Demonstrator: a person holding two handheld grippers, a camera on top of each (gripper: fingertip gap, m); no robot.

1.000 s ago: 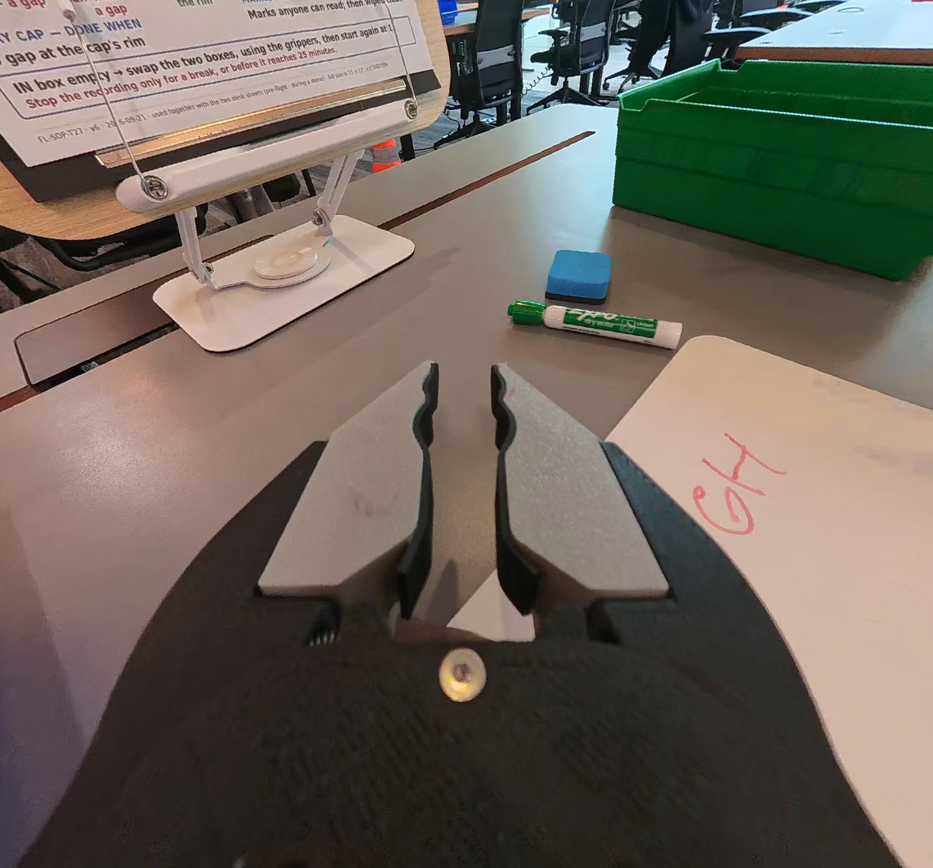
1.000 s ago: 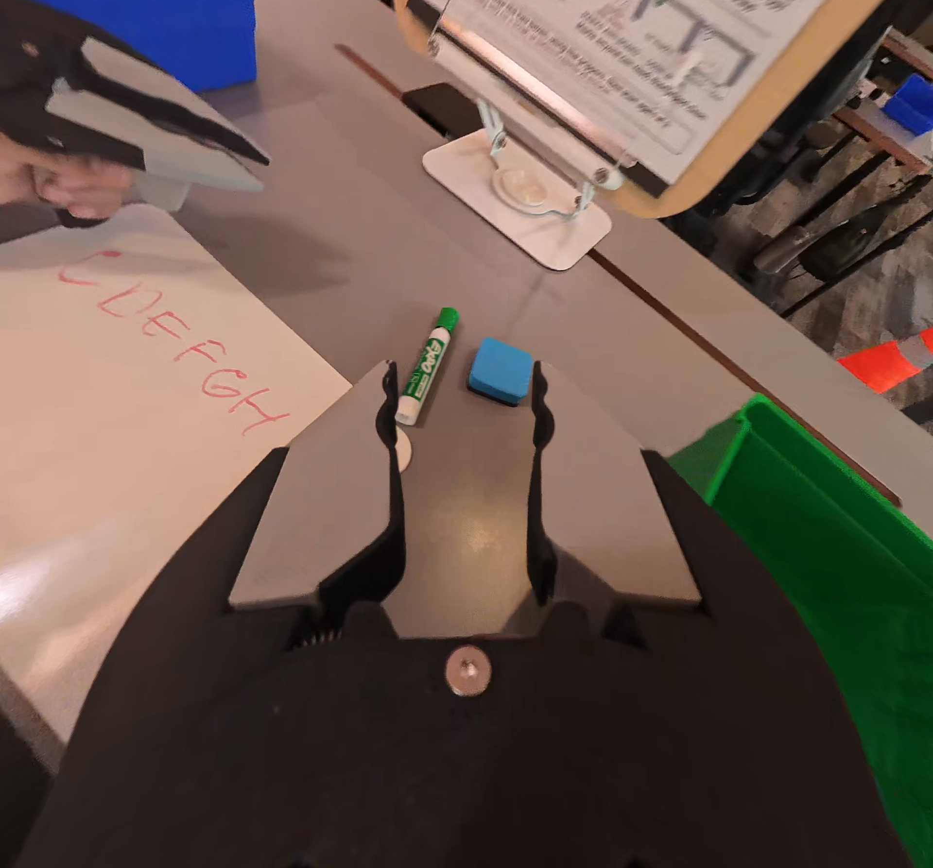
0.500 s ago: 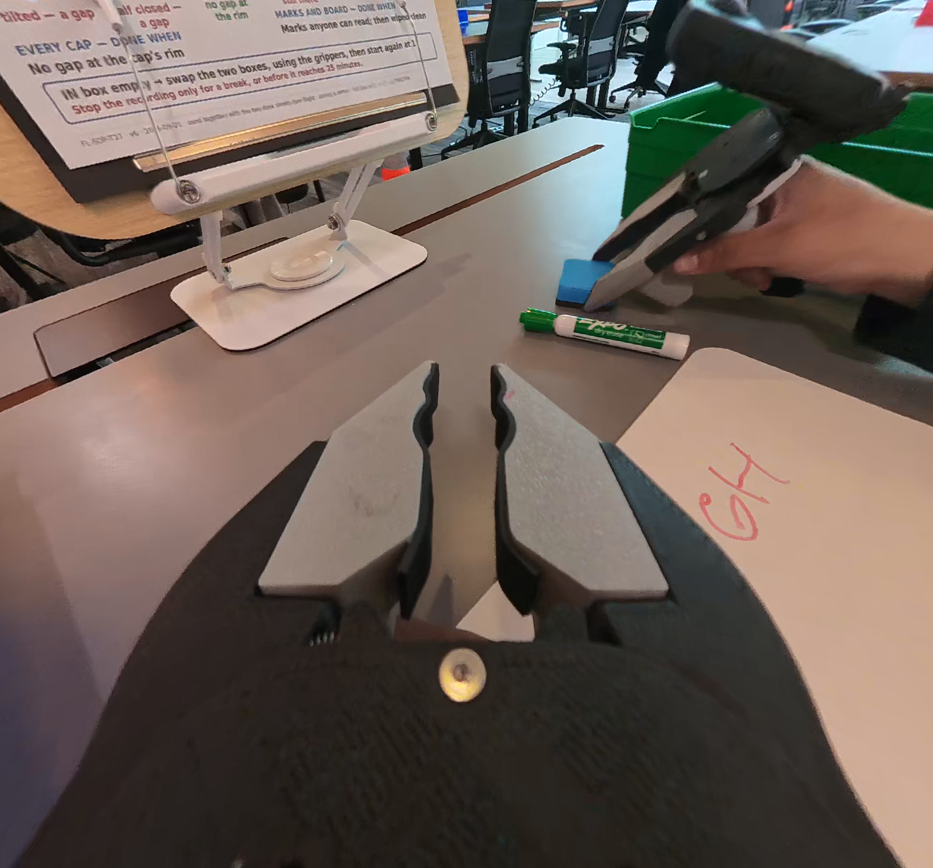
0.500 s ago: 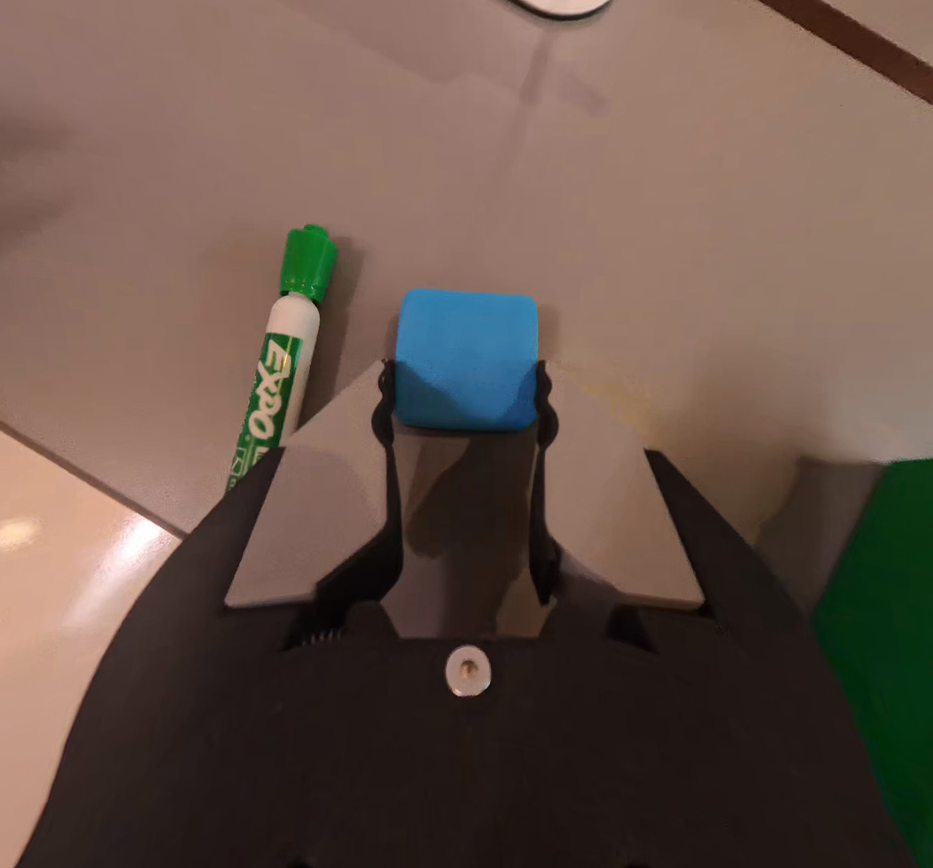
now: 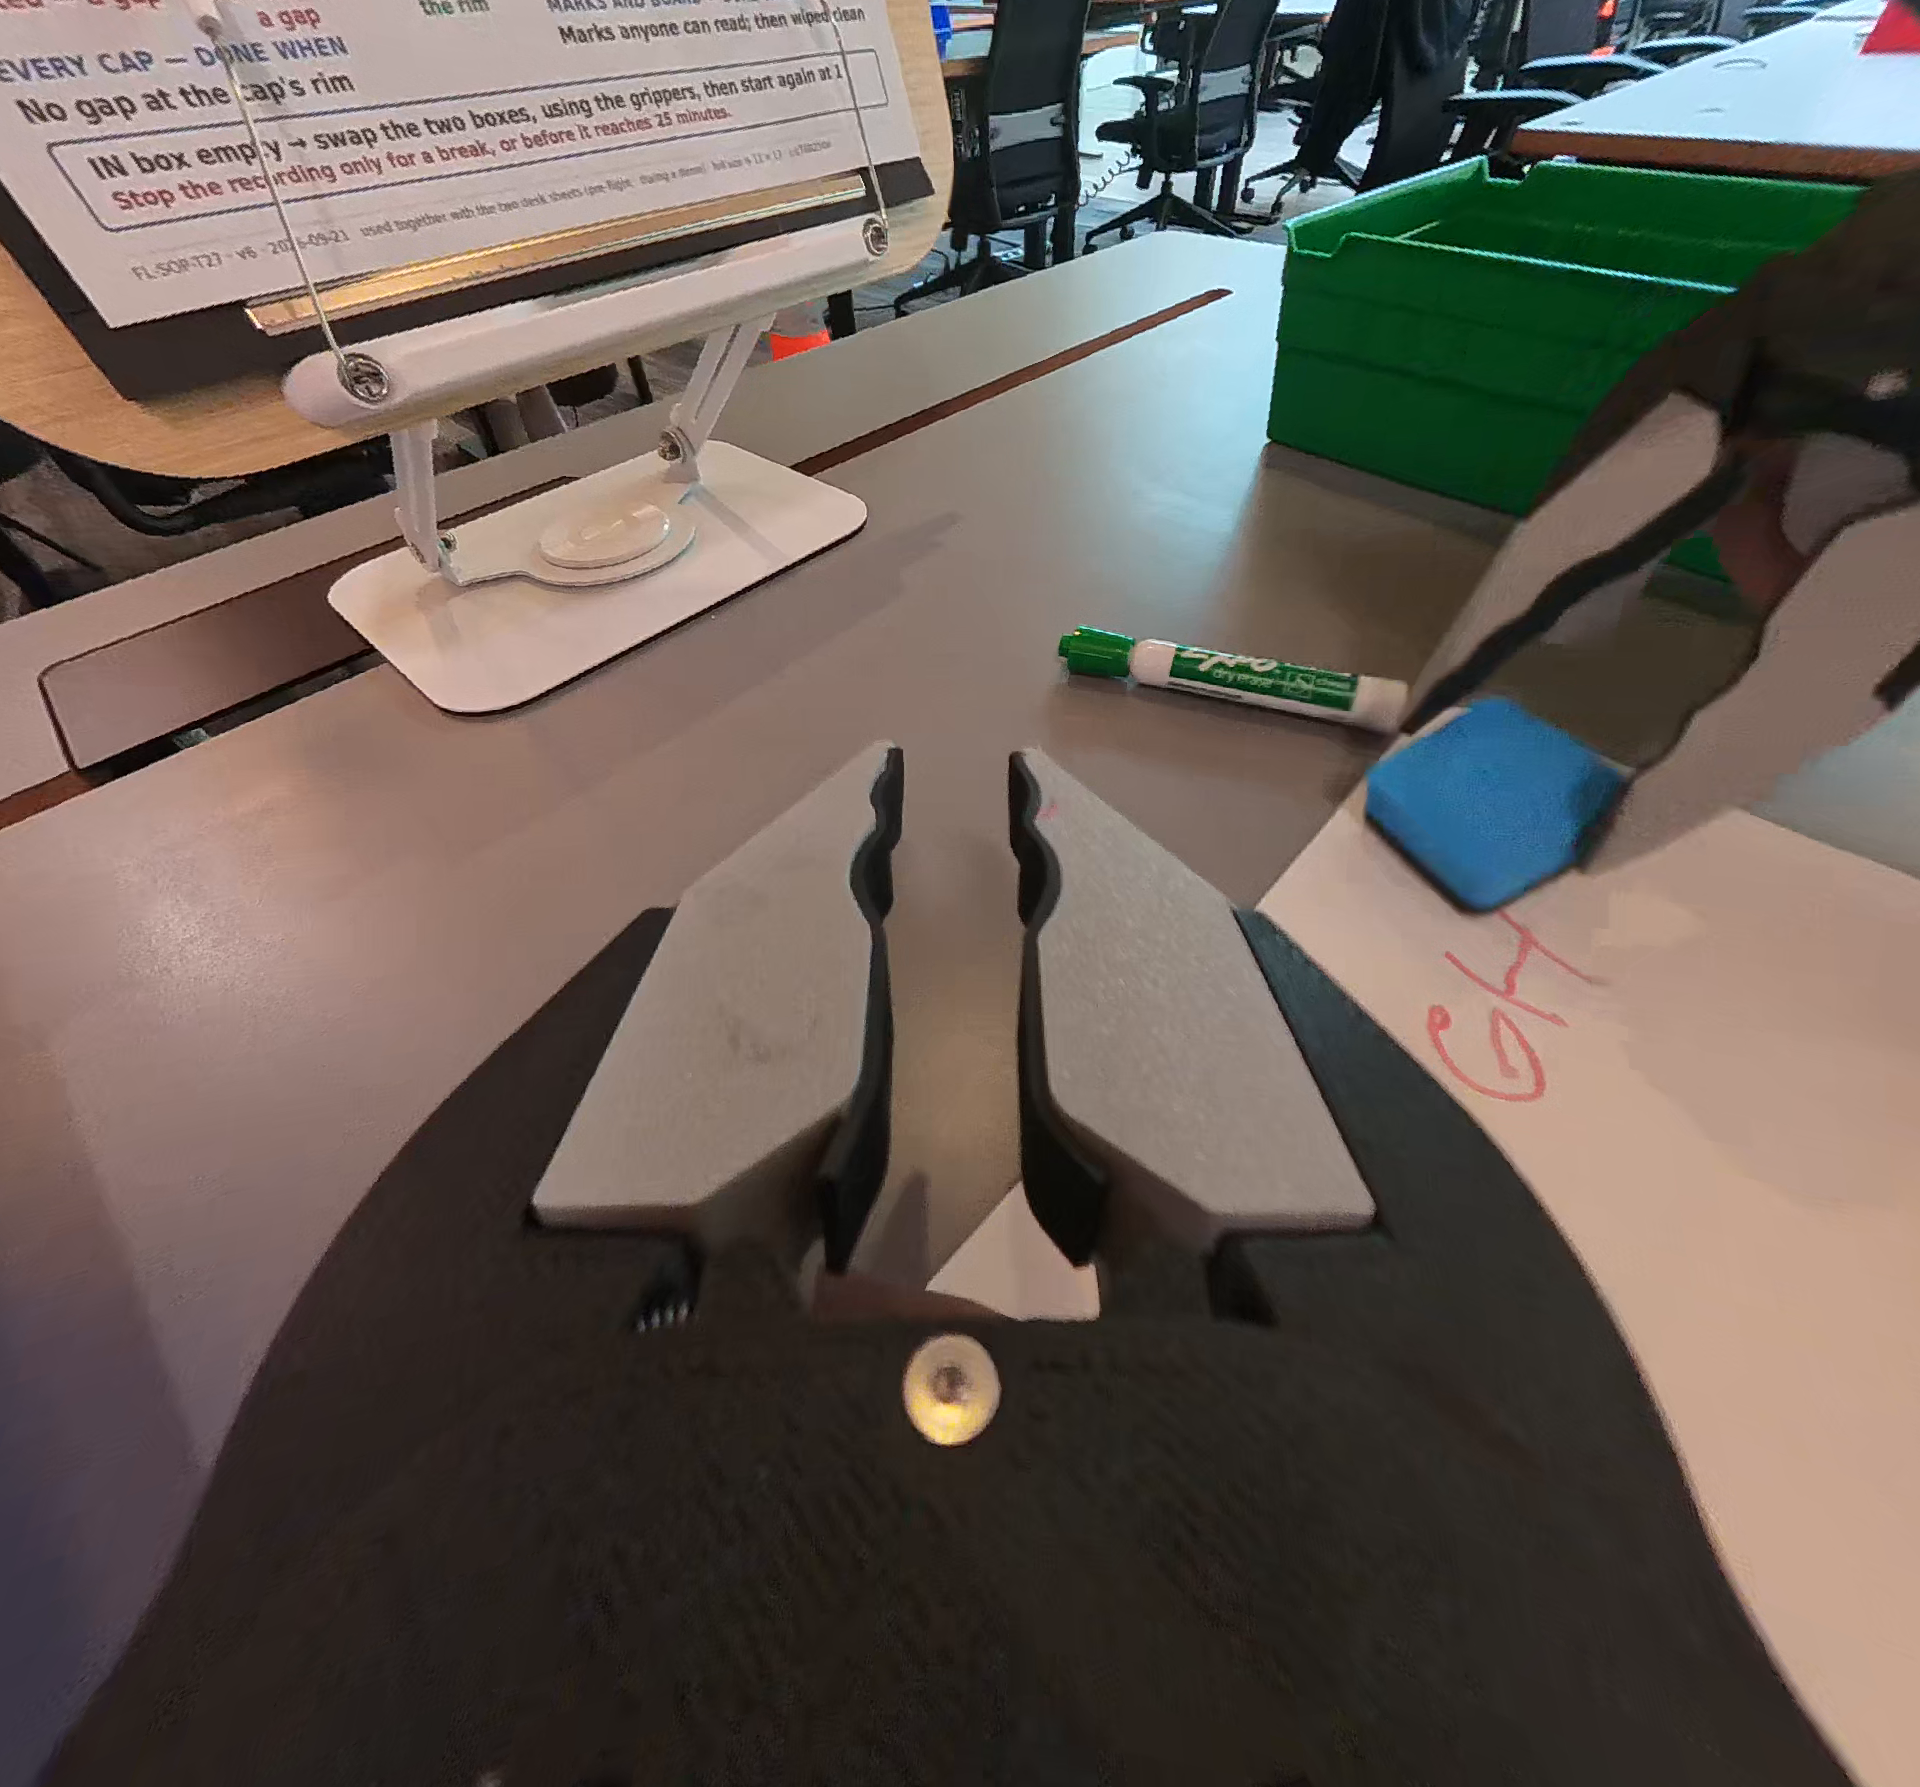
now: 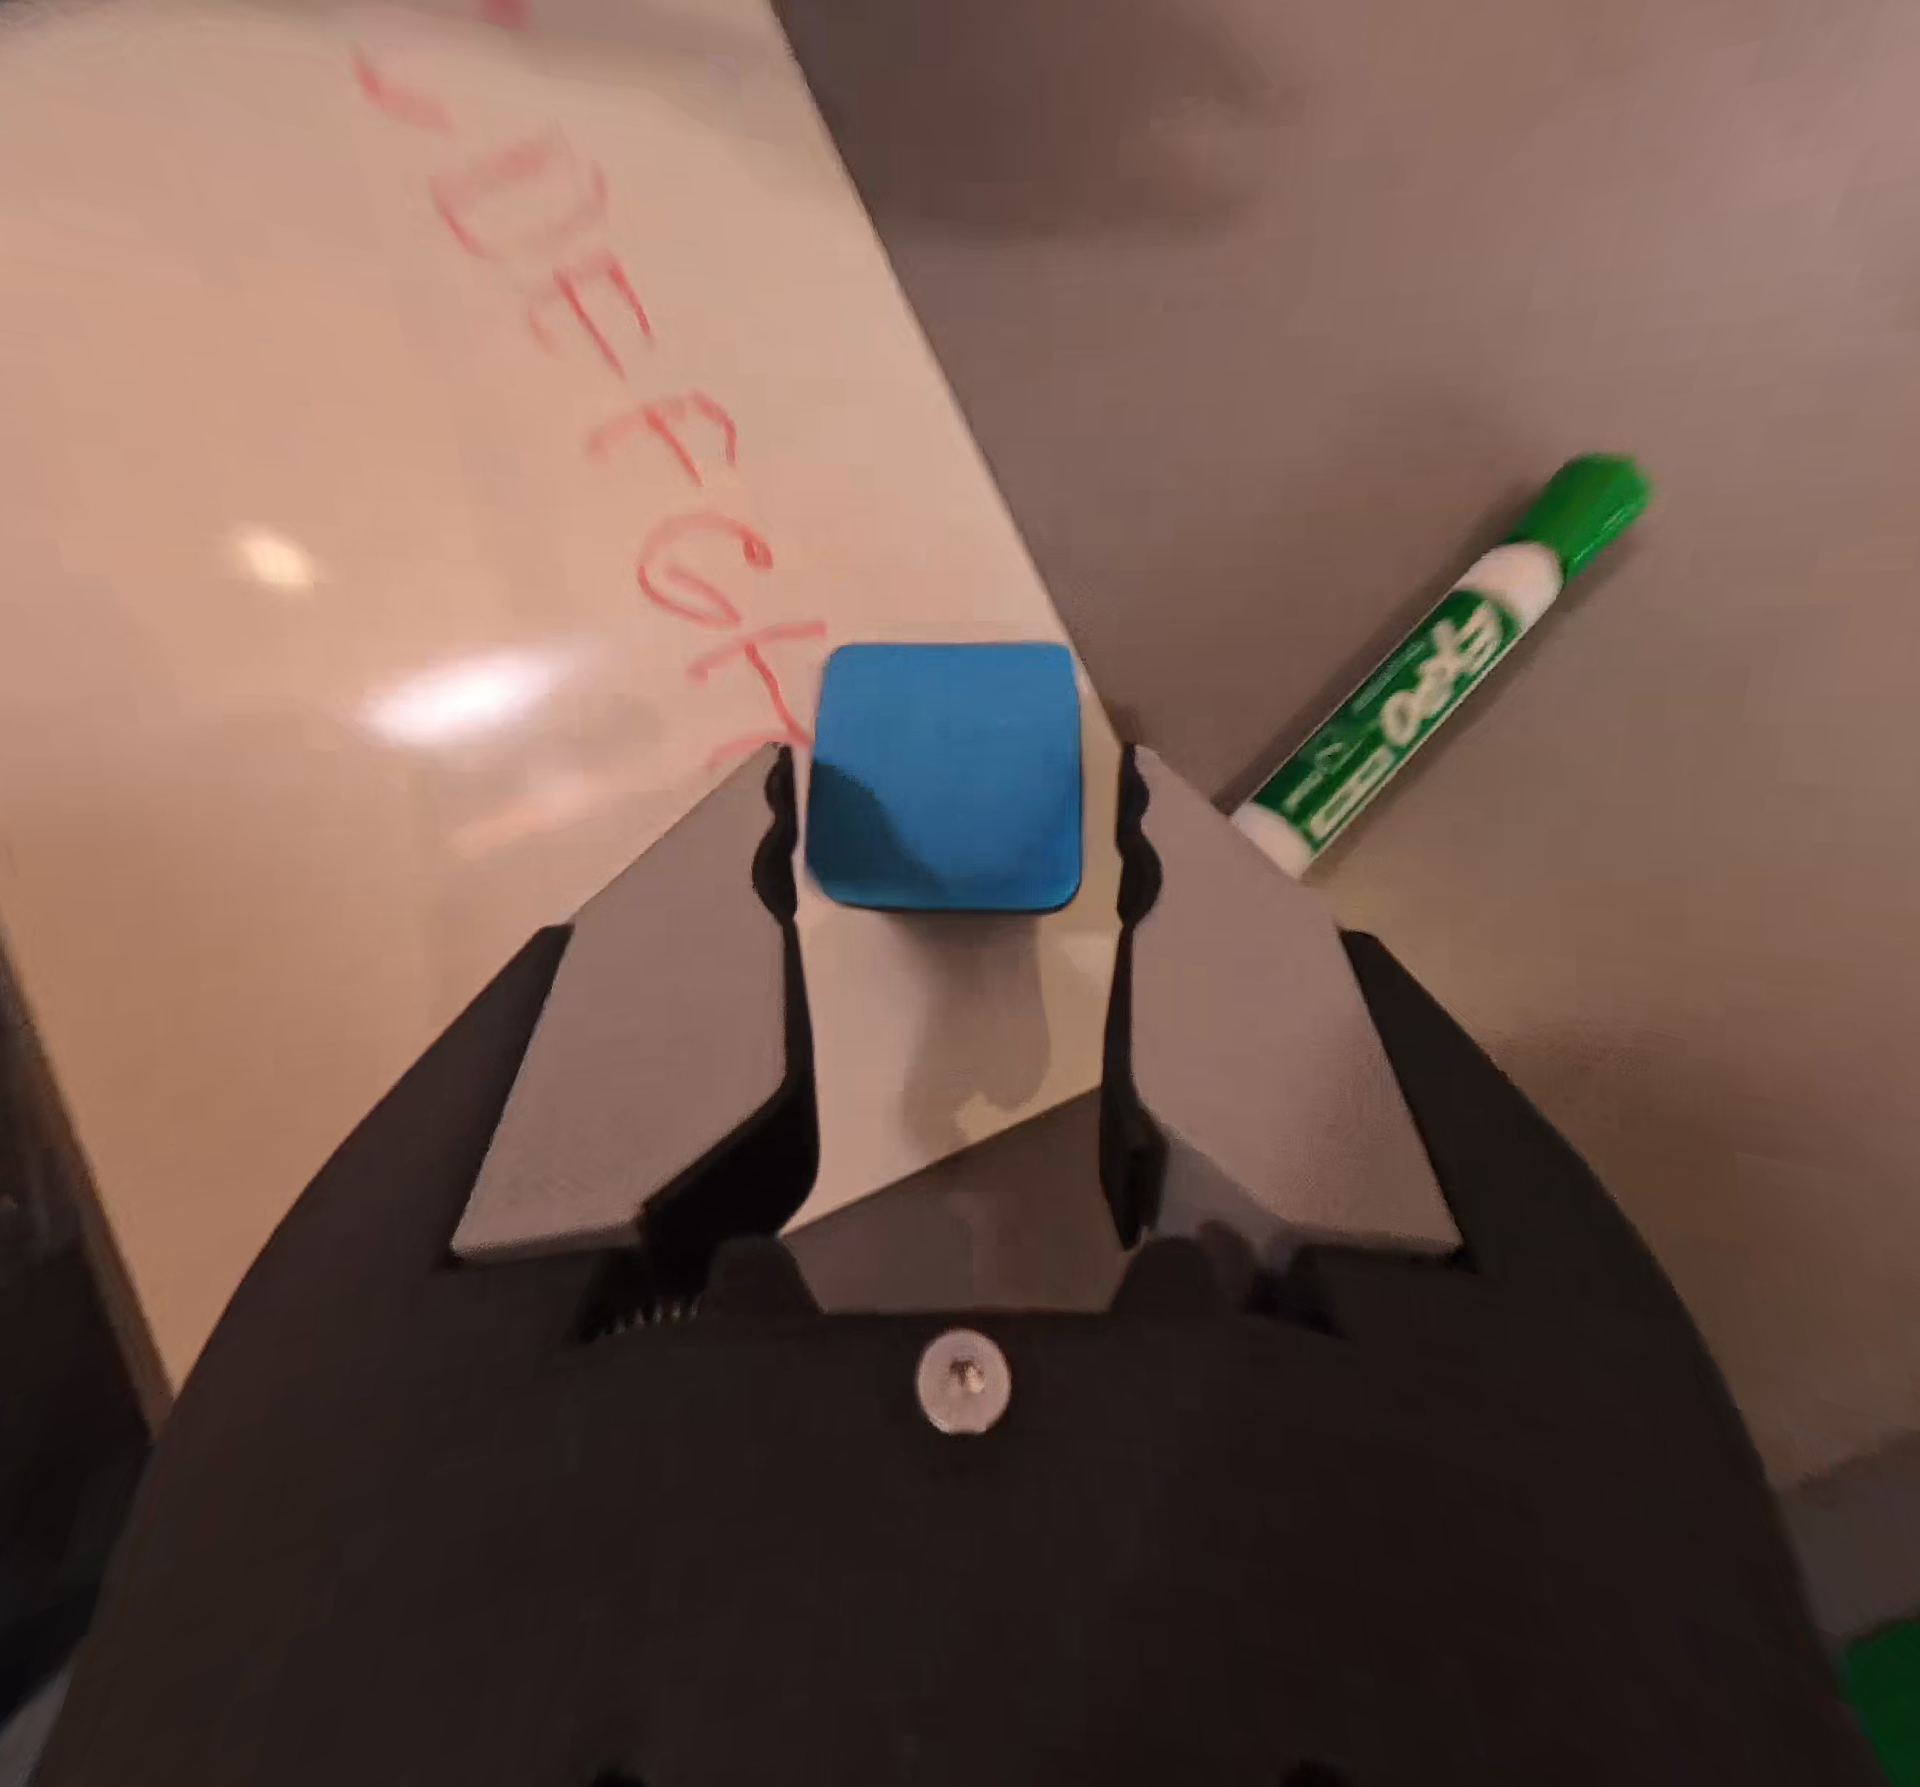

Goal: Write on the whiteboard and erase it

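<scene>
Eraser (image 6: 943, 773) at the whiteboard (image 6: 312, 490) corner.
Your right gripper (image 6: 951, 802) straddles it, pads not pressing — marker (image 6: 1444, 667) lies cap away, beside the board's edge.

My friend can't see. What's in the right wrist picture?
A blue eraser sits between the right gripper's fingertips, at the corner of a whiteboard with red letters. A green marker lies beside it on the grey table.
</scene>
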